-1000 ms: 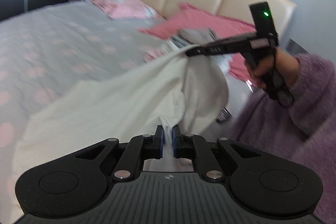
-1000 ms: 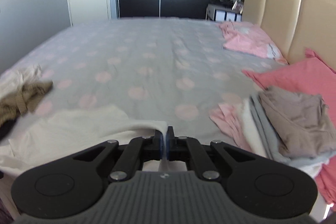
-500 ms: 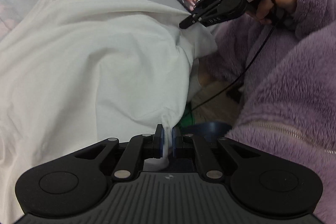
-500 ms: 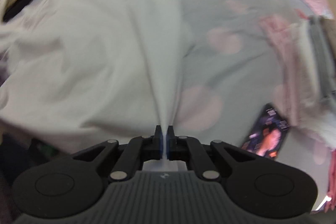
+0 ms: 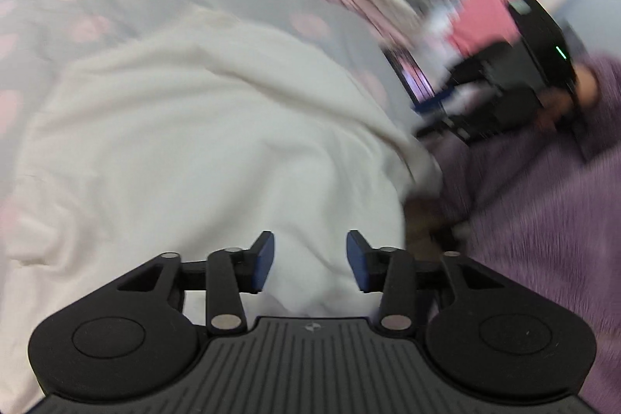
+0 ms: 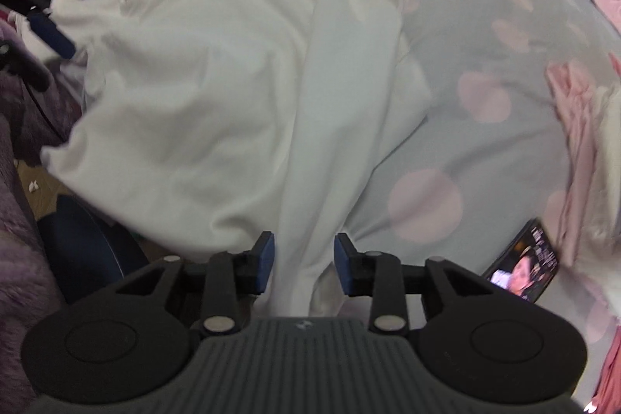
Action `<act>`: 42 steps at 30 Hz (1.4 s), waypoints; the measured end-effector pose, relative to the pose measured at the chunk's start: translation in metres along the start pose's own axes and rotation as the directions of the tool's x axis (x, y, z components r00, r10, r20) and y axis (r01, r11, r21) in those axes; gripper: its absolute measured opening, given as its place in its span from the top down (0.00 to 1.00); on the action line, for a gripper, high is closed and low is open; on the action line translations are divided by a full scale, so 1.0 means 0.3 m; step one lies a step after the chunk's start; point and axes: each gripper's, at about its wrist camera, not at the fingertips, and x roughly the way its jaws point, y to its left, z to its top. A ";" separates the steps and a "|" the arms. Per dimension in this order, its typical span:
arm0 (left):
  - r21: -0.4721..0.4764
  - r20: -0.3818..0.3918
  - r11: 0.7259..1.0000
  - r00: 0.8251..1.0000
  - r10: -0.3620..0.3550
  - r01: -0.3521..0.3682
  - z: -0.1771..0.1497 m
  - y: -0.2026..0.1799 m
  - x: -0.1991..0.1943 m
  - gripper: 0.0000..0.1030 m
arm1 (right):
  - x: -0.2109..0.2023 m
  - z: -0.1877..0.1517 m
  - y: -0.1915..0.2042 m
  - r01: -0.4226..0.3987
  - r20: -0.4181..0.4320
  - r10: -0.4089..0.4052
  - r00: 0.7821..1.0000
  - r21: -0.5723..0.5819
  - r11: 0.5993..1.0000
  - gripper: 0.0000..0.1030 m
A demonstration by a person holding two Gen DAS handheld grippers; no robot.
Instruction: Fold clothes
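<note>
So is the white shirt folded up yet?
Not neatly. The white shirt lies spread and rumpled on the bed, one long crease down it. Both grippers, left and right, are open.

Black tongs [image 5: 310, 262] have blue pads [image 5: 262, 262], silver screws and ribbed grey housing; the sleeve [image 5: 543, 212] is fuzzy purple.

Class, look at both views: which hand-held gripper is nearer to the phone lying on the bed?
Right. The right hand-held gripper hangs just beside the phone, over the white garment's near edge. The left hand-held gripper is at the garment's far side, away from the phone.
</note>
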 end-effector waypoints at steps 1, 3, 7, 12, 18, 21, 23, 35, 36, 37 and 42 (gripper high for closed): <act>-0.027 0.030 0.999 0.999 0.018 -0.017 0.015 0.032 -0.014 0.61 | -0.014 0.021 -0.013 0.010 0.021 -0.010 1.000 0.002 1.000 0.63; -0.079 0.078 0.995 0.995 0.059 -0.053 0.043 0.097 -0.034 0.61 | -0.029 0.077 -0.047 0.041 0.065 -0.042 0.997 0.013 0.999 0.63; -0.191 0.153 0.967 0.968 0.197 -0.167 0.116 0.229 -0.026 0.61 | 0.007 0.190 -0.129 0.068 0.149 -0.077 0.986 0.065 0.996 0.64; -0.243 0.146 0.911 0.916 0.375 -0.334 0.153 0.377 0.037 0.61 | 0.104 0.311 -0.228 0.085 0.234 -0.116 0.965 0.140 0.987 0.70; -0.185 0.161 0.892 0.883 0.441 -0.412 0.162 0.503 0.077 0.55 | 0.228 0.417 -0.306 0.045 0.251 -0.096 0.963 0.203 0.978 0.70; -0.189 0.140 0.897 0.893 0.428 -0.401 0.184 0.555 0.127 0.55 | 0.268 0.466 -0.325 0.032 0.267 -0.083 0.960 0.190 0.981 0.70; -0.181 0.122 0.895 0.894 0.431 -0.407 0.201 0.577 0.165 0.55 | 0.298 0.496 -0.341 0.018 0.275 -0.072 0.959 0.192 0.981 0.70; -0.204 0.050 0.899 0.913 0.405 -0.387 0.234 0.625 0.253 0.64 | 0.456 0.607 -0.391 -0.053 0.249 0.006 0.969 0.183 0.982 0.69; -0.203 0.051 0.899 0.913 0.405 -0.387 0.234 0.623 0.251 0.71 | 0.469 0.613 -0.392 -0.053 0.240 0.008 0.971 0.182 0.982 0.69; -0.200 0.051 0.901 0.914 0.402 -0.385 0.234 0.621 0.250 0.73 | 0.480 0.617 -0.390 -0.047 0.226 0.004 0.974 0.184 0.982 0.74; -0.196 0.063 0.903 0.914 0.402 -0.383 0.239 0.594 0.237 0.93 | 0.460 0.630 -0.368 -0.019 0.232 -0.025 0.972 0.186 0.982 0.94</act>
